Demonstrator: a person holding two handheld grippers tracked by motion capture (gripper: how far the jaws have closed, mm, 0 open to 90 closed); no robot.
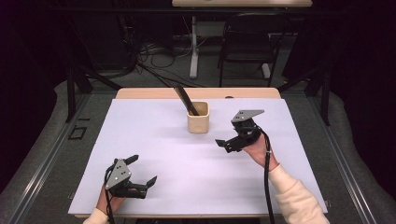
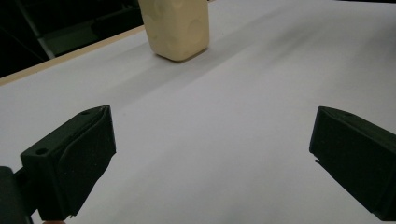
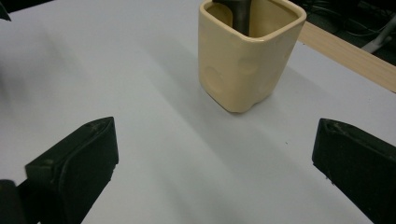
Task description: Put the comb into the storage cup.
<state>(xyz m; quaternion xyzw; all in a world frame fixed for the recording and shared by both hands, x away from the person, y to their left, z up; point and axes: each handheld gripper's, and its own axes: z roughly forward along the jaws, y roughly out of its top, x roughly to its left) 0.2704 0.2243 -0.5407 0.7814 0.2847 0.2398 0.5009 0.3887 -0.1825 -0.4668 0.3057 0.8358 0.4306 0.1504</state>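
Note:
A cream square cup (image 1: 198, 118) stands at the middle back of the white table cover (image 1: 177, 154), with a dark utensil (image 1: 185, 99) leaning out of it to the left. My right gripper (image 1: 227, 133) hovers just right of the cup, open and holding nothing. In the right gripper view the cup (image 3: 247, 60) and the utensil (image 3: 240, 14) sit close ahead of the wide-apart jaws (image 3: 212, 158). My left gripper (image 1: 142, 170) is near the front left edge, open and holding nothing. The left gripper view has the cup (image 2: 177, 28) far ahead.
The wooden table edge (image 1: 154, 93) shows behind the white cover. Beyond it stand a black chair (image 1: 247, 39), a white desk leg (image 1: 193, 51) and cables on the floor. A cable (image 1: 267, 182) trails from the right gripper along the sleeve.

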